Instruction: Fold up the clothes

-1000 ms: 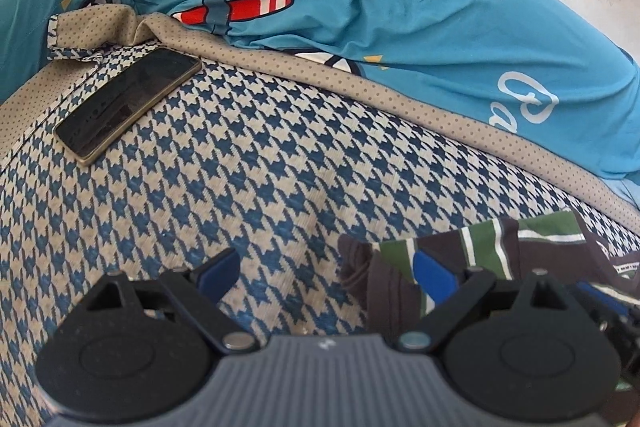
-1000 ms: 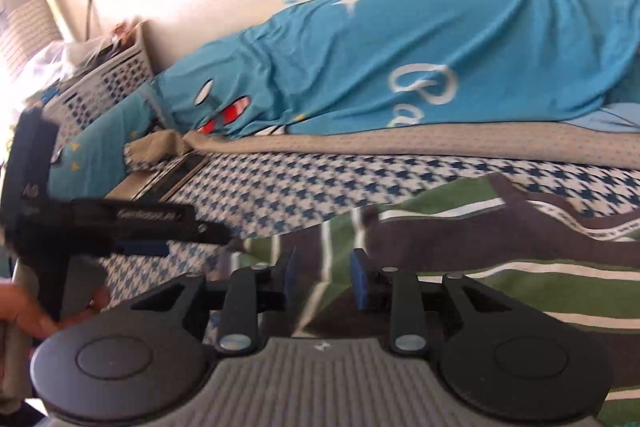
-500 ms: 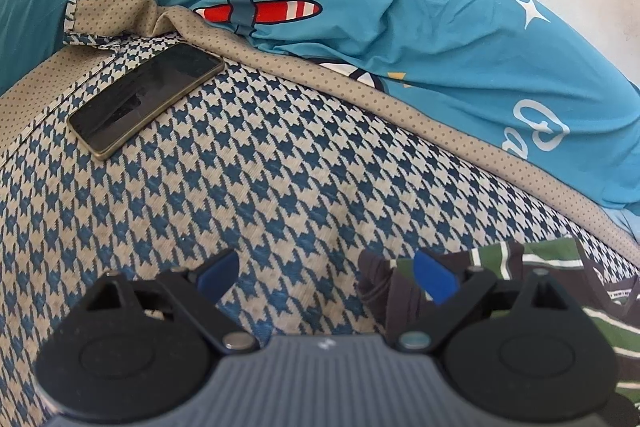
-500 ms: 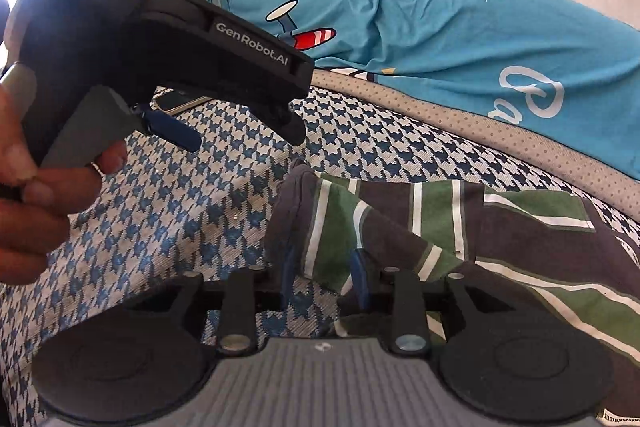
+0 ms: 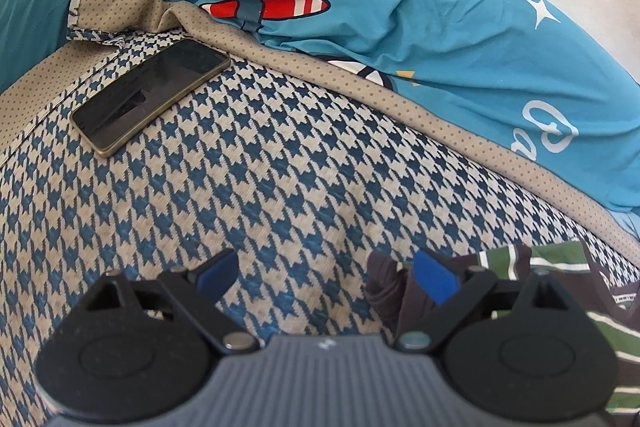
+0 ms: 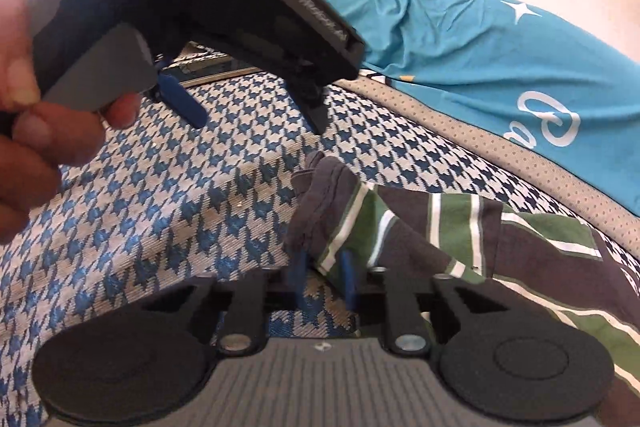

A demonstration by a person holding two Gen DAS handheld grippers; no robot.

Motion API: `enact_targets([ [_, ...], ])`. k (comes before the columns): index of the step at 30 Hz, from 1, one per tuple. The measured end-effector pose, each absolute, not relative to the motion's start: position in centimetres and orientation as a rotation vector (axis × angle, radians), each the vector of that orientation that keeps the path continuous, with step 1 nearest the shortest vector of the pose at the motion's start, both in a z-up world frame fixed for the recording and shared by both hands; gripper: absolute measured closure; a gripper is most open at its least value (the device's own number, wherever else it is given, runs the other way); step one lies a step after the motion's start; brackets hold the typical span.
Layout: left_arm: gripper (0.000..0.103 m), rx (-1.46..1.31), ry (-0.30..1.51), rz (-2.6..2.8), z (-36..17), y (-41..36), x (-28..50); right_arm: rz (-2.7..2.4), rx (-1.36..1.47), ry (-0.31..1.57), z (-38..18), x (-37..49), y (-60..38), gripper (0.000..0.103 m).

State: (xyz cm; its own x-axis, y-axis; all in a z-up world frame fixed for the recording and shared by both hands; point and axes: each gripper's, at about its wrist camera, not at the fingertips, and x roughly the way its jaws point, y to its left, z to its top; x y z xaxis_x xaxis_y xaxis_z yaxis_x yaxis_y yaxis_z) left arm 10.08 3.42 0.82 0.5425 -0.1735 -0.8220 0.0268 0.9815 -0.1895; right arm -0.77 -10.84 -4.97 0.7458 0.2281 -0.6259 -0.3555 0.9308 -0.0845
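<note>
Your right hand-held gripper (image 6: 323, 277) has just been closing and now pinches the sleeve end of the striped shirt (image 6: 460, 227), which lies on the bed (image 6: 160, 195). Your left hand-held gripper (image 5: 326, 273) gapes wide, empty — a thin pinch may slip, and the phone (image 5: 150, 95) lies nearby.

Rumpled green-striped dark shirt (image 6: 460, 227) on bedspread

A dark phone (image 5: 150, 95) lies on the houndstooth bedcover (image 5: 280, 167) beside blue bedding (image 5: 440, 27).
</note>
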Motion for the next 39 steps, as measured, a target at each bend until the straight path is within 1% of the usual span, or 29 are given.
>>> enact_targets([
  [6,0.007,-0.199,0.989,-0.089,1.0,4.8,10.7,0.484,-0.082,0.683,-2.5,-1.5,-11.3,0.097],
  [12,0.006,-0.196,0.987,-0.072,1.1,5.1,10.9,0.524,-0.026,0.774,-4.5,-1.6,-10.6,0.096],
  [13,0.006,-0.187,0.991,-0.077,0.9,4.9,10.9,0.526,-0.038,0.779,-4.8,-1.8,-10.4,0.095],
  [16,0.006,-0.175,0.999,-0.088,0.7,4.5,10.8,0.572,-0.033,0.783,-4.2,-2.1,-10.3,0.082],
  [18,0.006,-0.176,0.999,-0.089,0.7,4.4,10.8,0.621,0.000,0.799,-3.6,-1.9,-10.7,0.081],
  [23,0.005,-0.183,0.992,-0.074,0.8,4.8,10.9,0.689,0.081,0.759,-1.7,-1.8,-12.0,0.081],
  [27,0.005,-0.182,1.009,-0.076,0.5,4.8,11.0,0.616,0.035,0.705,-0.5,-1.8,-12.8,0.081],
  [32,0.005,-0.180,1.009,-0.074,0.6,4.7,10.8,0.348,-0.011,0.630,-0.3,0.0,-15.8,0.081],
  [39,0.005,-0.171,1.010,-0.082,0.6,4.3,10.8,0.136,-0.005,0.611,-0.2,2.5,-20.0,0.081],
])
